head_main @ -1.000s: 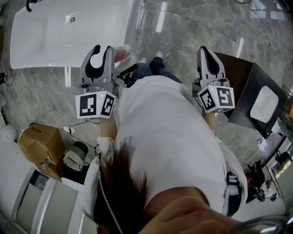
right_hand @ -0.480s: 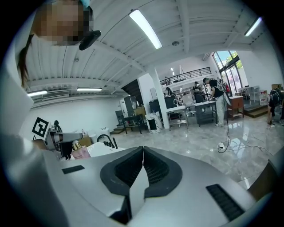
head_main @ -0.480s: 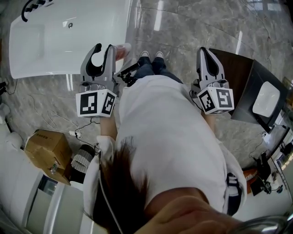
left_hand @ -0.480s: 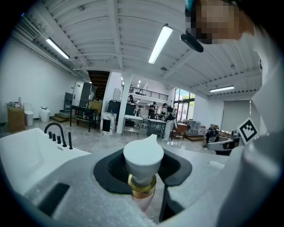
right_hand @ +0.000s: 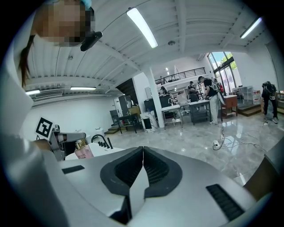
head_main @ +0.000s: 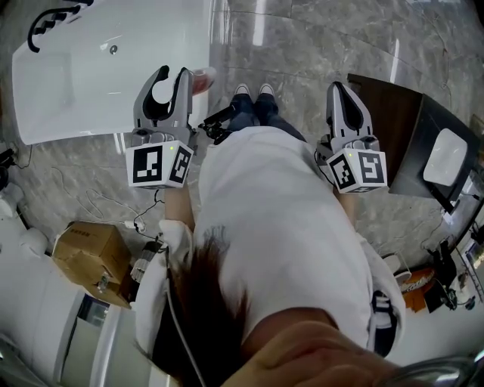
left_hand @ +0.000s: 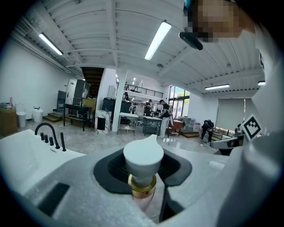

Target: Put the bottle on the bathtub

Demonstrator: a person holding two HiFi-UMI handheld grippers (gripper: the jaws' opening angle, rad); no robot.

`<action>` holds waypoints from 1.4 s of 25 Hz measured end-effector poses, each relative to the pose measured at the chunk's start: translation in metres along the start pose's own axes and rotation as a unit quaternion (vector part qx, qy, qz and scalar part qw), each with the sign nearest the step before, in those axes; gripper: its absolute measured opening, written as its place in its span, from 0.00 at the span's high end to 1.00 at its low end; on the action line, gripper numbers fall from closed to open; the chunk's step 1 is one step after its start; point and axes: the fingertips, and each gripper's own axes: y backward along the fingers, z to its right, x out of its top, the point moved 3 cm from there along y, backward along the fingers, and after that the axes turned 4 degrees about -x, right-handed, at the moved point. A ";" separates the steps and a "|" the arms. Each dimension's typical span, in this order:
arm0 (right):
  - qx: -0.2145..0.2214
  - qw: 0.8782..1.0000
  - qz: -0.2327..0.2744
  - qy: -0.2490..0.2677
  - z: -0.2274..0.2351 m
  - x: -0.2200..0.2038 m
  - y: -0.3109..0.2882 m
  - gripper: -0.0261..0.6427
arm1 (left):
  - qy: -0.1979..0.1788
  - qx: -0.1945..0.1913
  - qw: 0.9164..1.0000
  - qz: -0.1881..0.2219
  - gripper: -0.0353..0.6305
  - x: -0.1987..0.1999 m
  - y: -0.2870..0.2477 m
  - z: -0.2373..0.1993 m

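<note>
1. Since the earlier frame, the bathtub [head_main: 76,83] fills more of the head view and its black faucet [head_main: 47,19] has come fully into sight. The cardboard box [head_main: 94,261] has slid lower.
2. The left tool [head_main: 168,75] sits just beside the tub's near corner and is clamped on the bottle [left_hand: 142,165]. The jaws close at the gold collar and the top of the pink body, and the white cap stands clear of them. The bottle is carried in the air, not yet on the tub.
3. The right tool [head_main: 342,94] is empty with its jaws pressed together, well apart from the tub, over the floor.
4. The bottle looks rigid, smooth and probably light, so likely slippery. This hold near the neck leaves the base free to land flat. The tub rim is hard and glossy, so a gentle set-down on a level stretch seems wise.
</note>
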 end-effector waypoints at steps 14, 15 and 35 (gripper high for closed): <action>-0.022 0.999 -0.042 -0.006 0.010 -0.042 -0.020 0.94 | -0.001 -0.061 0.996 -0.059 0.73 -0.107 -0.113 -0.003; -0.023 0.999 -0.047 -0.008 0.010 -0.046 -0.022 0.94 | -0.003 -0.063 0.996 -0.065 0.73 -0.119 -0.120 -0.004; -0.006 0.989 -0.144 -0.045 0.004 -0.157 -0.094 0.94 | -0.002 -0.089 0.983 -0.160 0.73 -0.343 -0.215 -0.032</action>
